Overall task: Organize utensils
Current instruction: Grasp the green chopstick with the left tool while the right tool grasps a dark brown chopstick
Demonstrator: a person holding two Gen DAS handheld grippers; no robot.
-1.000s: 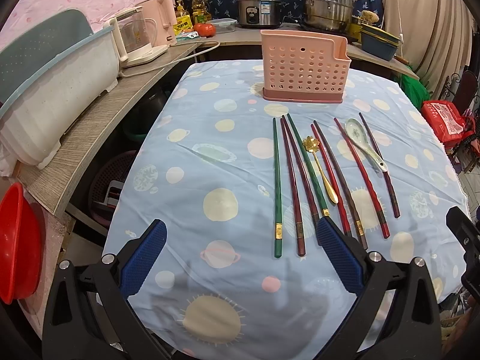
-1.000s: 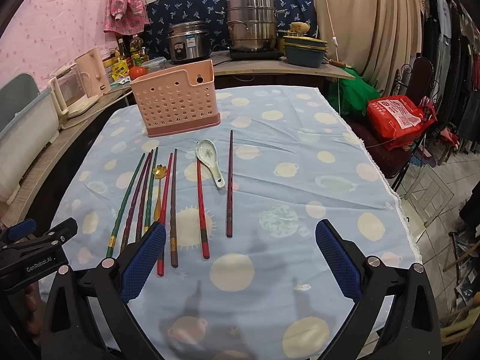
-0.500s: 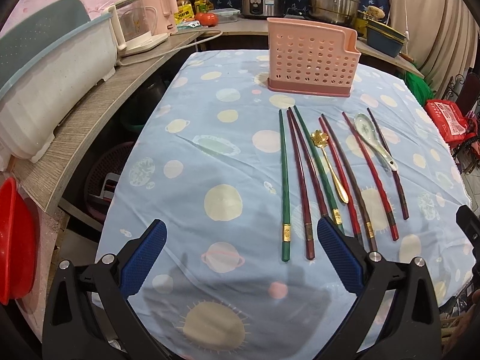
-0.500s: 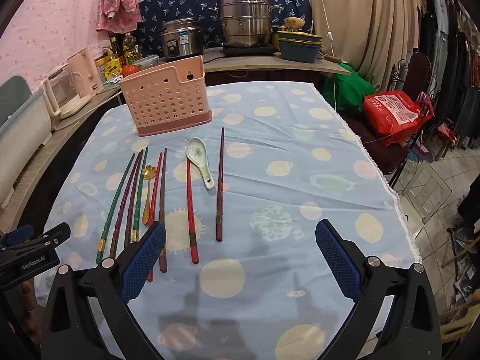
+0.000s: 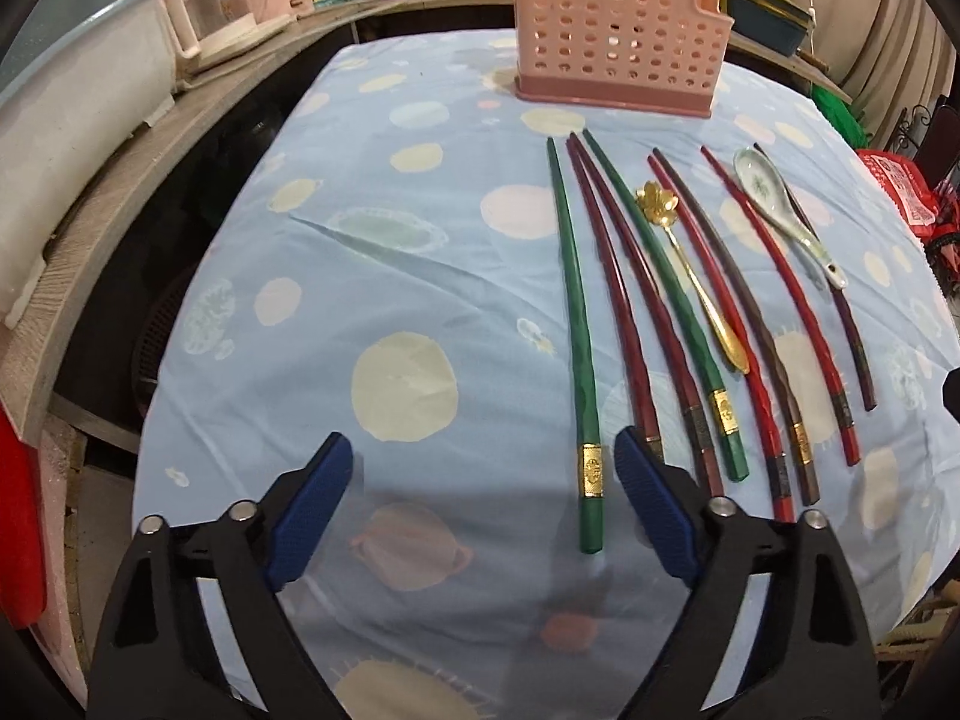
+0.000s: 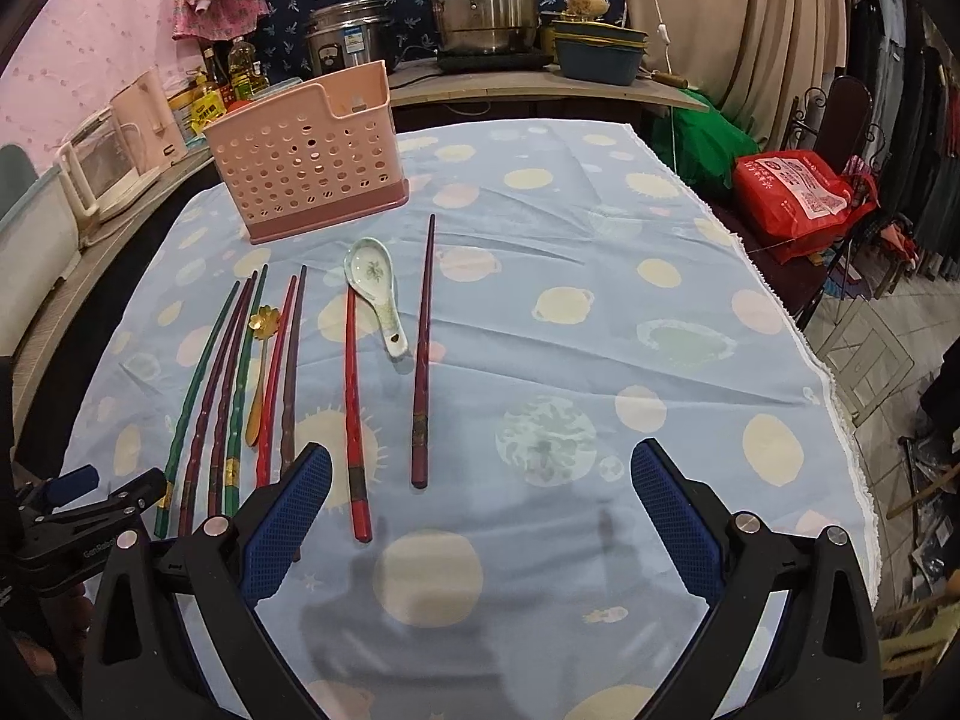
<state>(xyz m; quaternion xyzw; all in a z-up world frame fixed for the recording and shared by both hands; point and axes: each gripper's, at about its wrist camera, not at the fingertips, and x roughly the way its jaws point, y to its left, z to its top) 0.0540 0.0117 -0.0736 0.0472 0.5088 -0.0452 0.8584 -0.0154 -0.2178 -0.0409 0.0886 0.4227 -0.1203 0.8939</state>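
Note:
Several chopsticks in green, dark red and bright red lie side by side on the blue tablecloth, with a gold spoon (image 5: 696, 264) and a white ceramic spoon (image 5: 780, 207) among them. A pink perforated utensil basket (image 5: 618, 30) stands behind them. My left gripper (image 5: 480, 504) is open, low over the cloth, with the butt of the leftmost green chopstick (image 5: 579, 360) between its fingers. My right gripper (image 6: 480, 516) is open and empty, with the butt of a bright red chopstick (image 6: 354, 420) just right of its left finger. The left gripper (image 6: 90, 504) shows at the right wrist view's left edge.
A counter with a white dish rack (image 5: 78, 90) and a kettle (image 5: 228, 6) runs along the left. Pots (image 6: 480, 0) and a rice cooker (image 6: 348, 36) stand behind the table. A red bag (image 6: 798, 192) sits on a chair at the right.
Both grippers moved forward and lower toward the utensils. The left gripper's fingers now straddle the green chopstick's butt and stand closer together than before.

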